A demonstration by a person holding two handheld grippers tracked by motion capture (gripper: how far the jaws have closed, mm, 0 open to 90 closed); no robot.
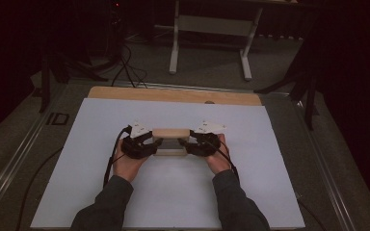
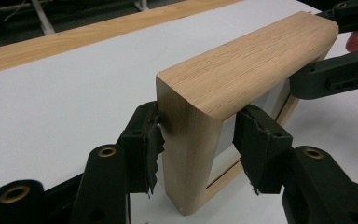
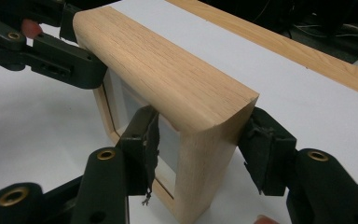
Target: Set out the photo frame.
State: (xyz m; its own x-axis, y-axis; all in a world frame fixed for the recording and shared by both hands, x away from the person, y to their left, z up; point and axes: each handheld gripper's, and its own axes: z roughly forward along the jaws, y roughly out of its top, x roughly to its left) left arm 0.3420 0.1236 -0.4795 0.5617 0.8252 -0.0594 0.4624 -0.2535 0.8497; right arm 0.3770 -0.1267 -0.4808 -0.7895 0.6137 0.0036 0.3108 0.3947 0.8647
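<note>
Wooden picture frame stands upright mid-table on the white sheet, the left gripper and right gripper at its ends. Left gripper view: jaws half open, clamped on the frame's near post. Right gripper view: same hold on the other post. Uneven squeezing could tip the frame. No containers here.

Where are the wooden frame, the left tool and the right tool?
wooden frame [image 2: 247,65], left gripper view, top rail.
left tool [image 2: 200,144], left gripper view, midway between its fingertips.
right tool [image 3: 200,149], right gripper view, midway between its fingertips.
</note>
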